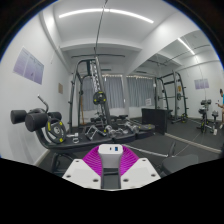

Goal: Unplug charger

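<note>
A small white charger (110, 151) sat right between the purple pads (97, 161) of the tool (110, 164), and both fingers looked pressed against it, so the tool was closed on the charger. No socket or cable could be made out around it. Just beyond the fingers ran a dark bench (60, 143), with black padded rollers (30, 119) off to the left. Farther back stood a cable weight machine (93, 93) and dumbbells on a low rack (105, 128). Windows (135, 90) lined the far wall, and strip lights (105, 13) ran across the ceiling.
</note>
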Available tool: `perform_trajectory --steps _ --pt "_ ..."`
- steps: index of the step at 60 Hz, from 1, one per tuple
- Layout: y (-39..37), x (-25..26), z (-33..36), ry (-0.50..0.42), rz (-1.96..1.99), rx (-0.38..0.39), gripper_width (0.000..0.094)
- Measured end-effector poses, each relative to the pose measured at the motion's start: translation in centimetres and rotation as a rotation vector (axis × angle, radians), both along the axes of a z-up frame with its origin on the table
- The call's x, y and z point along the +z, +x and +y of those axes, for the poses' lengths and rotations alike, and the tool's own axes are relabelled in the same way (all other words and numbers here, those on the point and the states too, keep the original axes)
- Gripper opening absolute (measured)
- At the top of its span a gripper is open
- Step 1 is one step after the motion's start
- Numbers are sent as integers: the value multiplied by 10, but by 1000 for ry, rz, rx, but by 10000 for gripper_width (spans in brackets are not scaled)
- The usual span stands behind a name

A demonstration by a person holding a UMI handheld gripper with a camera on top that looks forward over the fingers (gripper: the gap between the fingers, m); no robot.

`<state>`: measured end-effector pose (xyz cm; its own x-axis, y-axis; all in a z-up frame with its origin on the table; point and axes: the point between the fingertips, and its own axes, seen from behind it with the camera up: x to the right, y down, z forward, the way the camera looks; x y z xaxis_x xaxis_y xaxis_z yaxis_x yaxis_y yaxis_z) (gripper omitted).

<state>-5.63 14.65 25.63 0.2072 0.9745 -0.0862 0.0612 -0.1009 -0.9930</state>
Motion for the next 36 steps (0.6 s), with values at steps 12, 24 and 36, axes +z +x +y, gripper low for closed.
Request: perform_trajectory --steps 12,24,36 --pt "8 -16 66 25 -123 -35 181" --pt "38 -172 76 -5 -406 -14 194" --pt "49 -266 63 0 -586 20 298"
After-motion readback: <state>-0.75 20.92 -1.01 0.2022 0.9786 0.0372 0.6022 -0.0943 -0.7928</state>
